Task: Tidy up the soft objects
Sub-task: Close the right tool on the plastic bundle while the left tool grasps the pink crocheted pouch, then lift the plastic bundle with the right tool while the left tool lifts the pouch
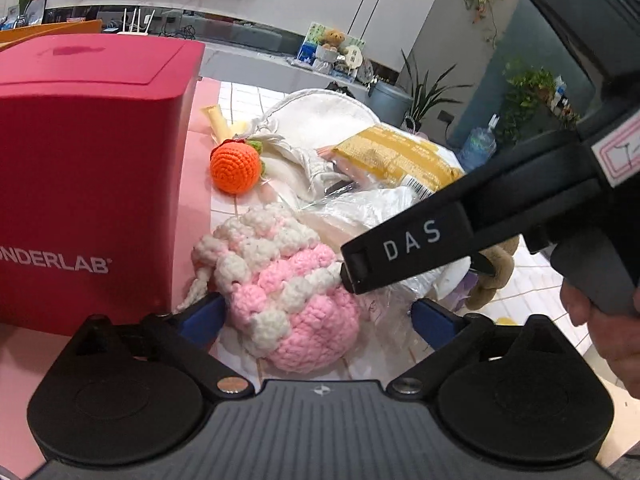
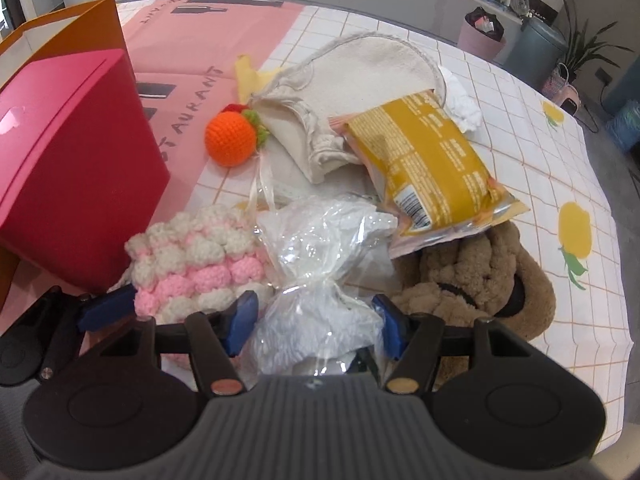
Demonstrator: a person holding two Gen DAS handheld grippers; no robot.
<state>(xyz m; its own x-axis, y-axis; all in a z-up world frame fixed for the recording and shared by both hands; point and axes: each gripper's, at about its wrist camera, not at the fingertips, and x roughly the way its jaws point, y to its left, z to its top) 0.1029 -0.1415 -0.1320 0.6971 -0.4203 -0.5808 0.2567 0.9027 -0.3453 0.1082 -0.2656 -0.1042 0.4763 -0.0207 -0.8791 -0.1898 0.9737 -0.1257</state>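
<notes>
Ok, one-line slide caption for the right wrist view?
Open right gripper straddles a clear plastic bag, with a pink-and-white crochet pouch, brown plush and yellow snack packet crowding the table.

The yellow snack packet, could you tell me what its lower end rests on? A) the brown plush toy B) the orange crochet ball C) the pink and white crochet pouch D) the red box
A: in the right wrist view the yellow snack packet overlaps the top of the brown plush toy, well apart from the other three.
</notes>
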